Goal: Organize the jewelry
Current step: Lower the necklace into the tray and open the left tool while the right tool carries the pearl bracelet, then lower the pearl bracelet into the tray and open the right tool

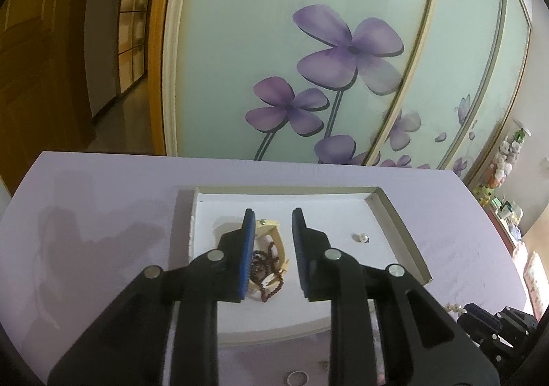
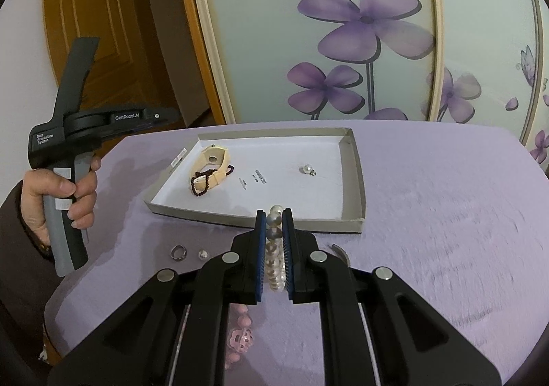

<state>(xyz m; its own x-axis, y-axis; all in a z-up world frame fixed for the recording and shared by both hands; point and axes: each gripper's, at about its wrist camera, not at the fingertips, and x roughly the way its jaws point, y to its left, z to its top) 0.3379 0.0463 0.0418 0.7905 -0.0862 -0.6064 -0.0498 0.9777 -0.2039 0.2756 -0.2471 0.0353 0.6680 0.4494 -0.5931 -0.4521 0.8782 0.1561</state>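
Note:
A shallow white cardboard tray (image 2: 350, 159) (image 1: 394, 221) lies on the purple cloth. In it are a cream bracelet (image 2: 219, 163) (image 1: 278, 242), a dark red bead string (image 2: 202, 182) (image 1: 266, 269) and a pearl earring (image 2: 307, 169) (image 1: 361, 237). My right gripper (image 2: 273, 218) is shut on a white pearl bracelet (image 2: 274, 242), held just before the tray's near edge. My left gripper (image 1: 273, 216) is open and empty above the tray, over the cream bracelet; its handle (image 2: 68, 145) shows at the left of the right wrist view.
On the cloth in front of the tray lie a silver ring (image 2: 178, 252) (image 1: 296, 377), a loose pearl earring (image 2: 203, 254), a curved dark piece (image 2: 341, 252) and a pink bead bracelet (image 2: 240, 334). A flowered glass wardrobe (image 2: 343, 25) stands behind the table.

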